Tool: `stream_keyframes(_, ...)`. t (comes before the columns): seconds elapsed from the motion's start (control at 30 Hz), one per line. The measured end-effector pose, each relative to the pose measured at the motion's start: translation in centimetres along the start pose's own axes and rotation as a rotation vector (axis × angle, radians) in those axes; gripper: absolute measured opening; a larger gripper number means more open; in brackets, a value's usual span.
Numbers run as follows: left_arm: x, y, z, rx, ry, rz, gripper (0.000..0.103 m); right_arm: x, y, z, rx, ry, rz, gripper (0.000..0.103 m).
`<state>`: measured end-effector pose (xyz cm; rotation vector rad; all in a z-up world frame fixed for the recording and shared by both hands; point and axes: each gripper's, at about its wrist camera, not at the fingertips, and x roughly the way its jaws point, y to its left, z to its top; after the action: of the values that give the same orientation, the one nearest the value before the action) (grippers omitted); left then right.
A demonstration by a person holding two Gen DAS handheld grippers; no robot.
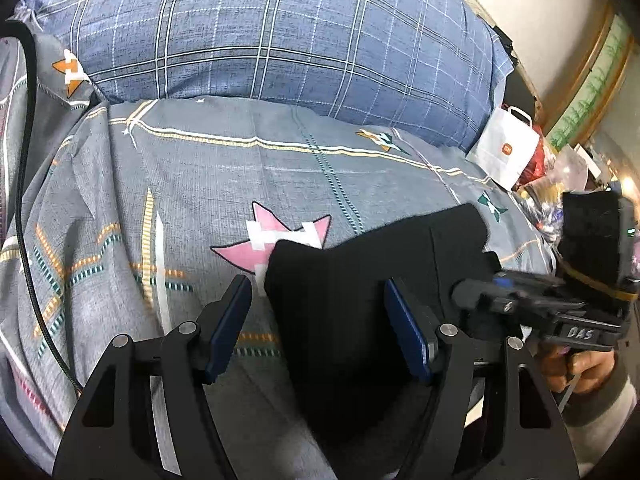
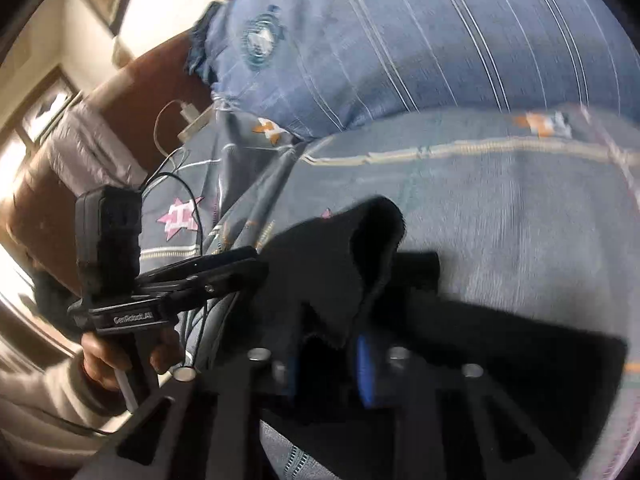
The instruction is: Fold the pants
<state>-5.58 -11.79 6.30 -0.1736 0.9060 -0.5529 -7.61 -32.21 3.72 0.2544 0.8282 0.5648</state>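
Two hand-held grippers are working over one garment: the black, soft-knit pants (image 1: 360, 280), which are lying bunched on the grey patterned bedsheet (image 1: 200, 184) near the bed's front edge, well short of the blue plaid pillow (image 1: 260, 32).

We are holding the left gripper (image 1: 320, 312) low over the sheet with its blue-padded fingers (image 1: 228, 320) spread wide apart. The cloth is passing between them without being squeezed; we judge this an open straddle, kept ready to pin or take a new edge once the fold comes over.

We are bringing the right gripper (image 2: 328, 372) in from the side. In the left wrist view its fingers are disappearing into the black fabric (their tips are hidden there). In its own blurred view the blue pads (image 2: 364, 372) are sitting close together with a raised flap of the pants draped over them, so we are reading them as pinching the cloth, though the blur leaves some doubt.

We judge that the lifted, curled flap is being held up so it can be carried across and laid on the rest. The fold is looking early: no flat, squared layer is showing yet. A black cable (image 1: 28, 200) is trailing down the sheet's left side, apart from the pants.
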Motion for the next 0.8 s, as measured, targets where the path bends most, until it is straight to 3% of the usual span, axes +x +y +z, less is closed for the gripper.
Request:
stream_keyframes(0.17, -2.6, -3.7, 1.0, 0.076, -0.069, -0.051, 0.069, -5.4, 2.1, 0.0, -0.044, -0.144, -0.002, 0.013)
stream_keyframes(0.3, -2.6, -7.0, 1.5, 0.135, -0.077, -0.09, 0.069, -10.0, 0.8, -1.9, 0.016, -0.241, -0.058, 0.013)
stream_keyframes(0.5, 3.3, -10.7, -0.1, 0.229, 0.046, -0.047, 0.069, -11.4, -4.7, -5.9, 0.18, -0.214, -0.249, 0.013)
stream_keyframes(0.57, 5.2, -11.4, -0.7, 0.264, 0.048, 0.029, 0.069, -9.9, -6.6, -6.7, 0.207, -0.171, -0.28, 0.014)
stream_keyframes(0.63, 5.4, -11.7, -0.8, 0.282, 0.034, 0.058, 0.069, -8.9, -7.1, -6.8, 0.211, -0.152, -0.31, 0.014)
stream_keyframes(0.7, 4.8, -11.6, -0.6, 0.267, 0.039, 0.05, 0.069, -9.7, -6.8, -6.4, 0.198, -0.163, -0.333, 0.025)
stream_keyframes(0.77, 3.6, -11.3, -0.2, 0.252, 0.025, 0.049, 0.069, -10.9, -5.8, -5.9, 0.166, -0.185, -0.438, 0.036)
stream_keyframes(0.8, 3.2, -11.1, 0.0, 0.25, 0.008, 0.058, 0.069, -11.8, -5.5, -5.6, 0.145, -0.205, -0.473, 0.036)
